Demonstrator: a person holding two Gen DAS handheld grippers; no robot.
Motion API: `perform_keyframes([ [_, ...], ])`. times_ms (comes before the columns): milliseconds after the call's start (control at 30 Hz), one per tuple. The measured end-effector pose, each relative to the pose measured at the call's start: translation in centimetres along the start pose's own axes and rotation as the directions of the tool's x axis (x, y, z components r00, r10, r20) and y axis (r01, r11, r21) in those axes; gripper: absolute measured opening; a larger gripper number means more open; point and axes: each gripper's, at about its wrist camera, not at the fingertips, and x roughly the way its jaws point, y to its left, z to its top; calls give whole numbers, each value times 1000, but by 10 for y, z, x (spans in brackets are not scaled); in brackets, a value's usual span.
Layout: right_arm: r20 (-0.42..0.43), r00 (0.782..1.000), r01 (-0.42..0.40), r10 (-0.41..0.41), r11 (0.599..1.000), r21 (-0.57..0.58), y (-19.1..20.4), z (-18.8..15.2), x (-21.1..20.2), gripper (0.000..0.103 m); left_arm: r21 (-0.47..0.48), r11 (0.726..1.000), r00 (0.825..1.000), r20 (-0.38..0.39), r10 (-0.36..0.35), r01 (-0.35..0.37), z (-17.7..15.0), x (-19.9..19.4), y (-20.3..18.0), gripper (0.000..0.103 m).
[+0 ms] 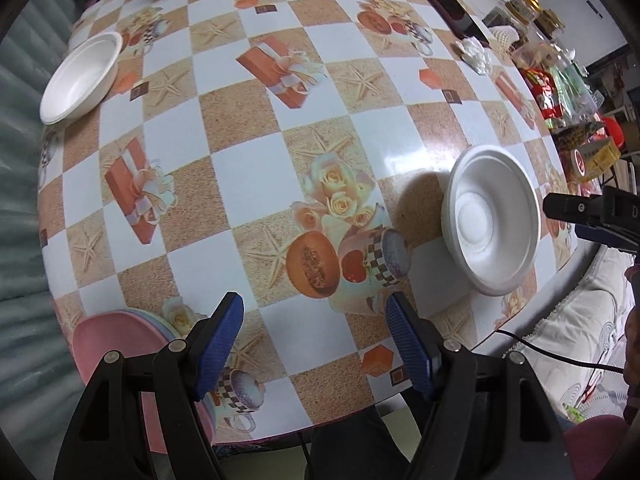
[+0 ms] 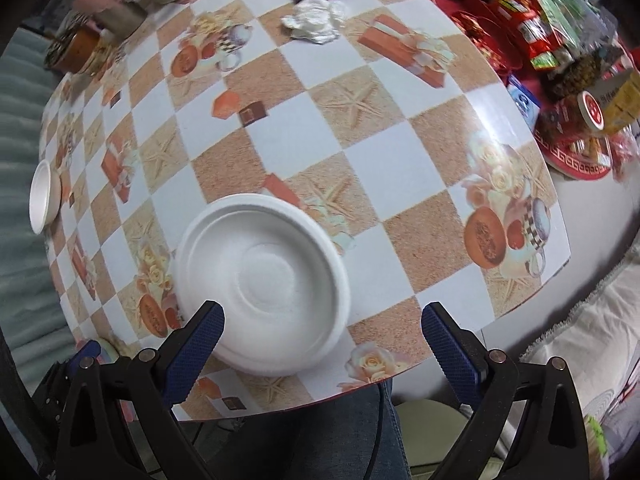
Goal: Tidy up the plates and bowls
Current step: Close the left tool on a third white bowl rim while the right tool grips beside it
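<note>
A white foam bowl (image 1: 492, 220) sits near the table's right front edge; it also shows in the right wrist view (image 2: 264, 280), just ahead of my right gripper. A second white bowl (image 1: 82, 78) sits at the far left; it shows small in the right wrist view (image 2: 44, 196). A stack of pink and pastel plates (image 1: 120, 340) lies at the front left, beside my left gripper. My left gripper (image 1: 316, 344) is open and empty above the table's front edge. My right gripper (image 2: 324, 344) is open and empty, its left finger over the near bowl's rim; it shows in the left wrist view (image 1: 580, 216).
The checkered tablecloth (image 1: 248, 184) covers the table. A crumpled tissue (image 2: 316, 20) and a dark phone (image 1: 452, 8) lie at the back. Snack packets (image 2: 532, 28) and a red tray (image 2: 580, 160) crowd the right. Jars (image 2: 80, 44) stand at the back left.
</note>
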Motion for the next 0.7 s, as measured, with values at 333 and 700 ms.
perform_keyframes([
  [333,4,1000,9,-8,992,-126,47,3,-4,100,-89,996,999,34,-10,13,4,-12,26,77],
  [700,-41,999,-34,24,967,-252,118,18,3,100,-227,973,993,116,-2,29,45,-40,80,77],
])
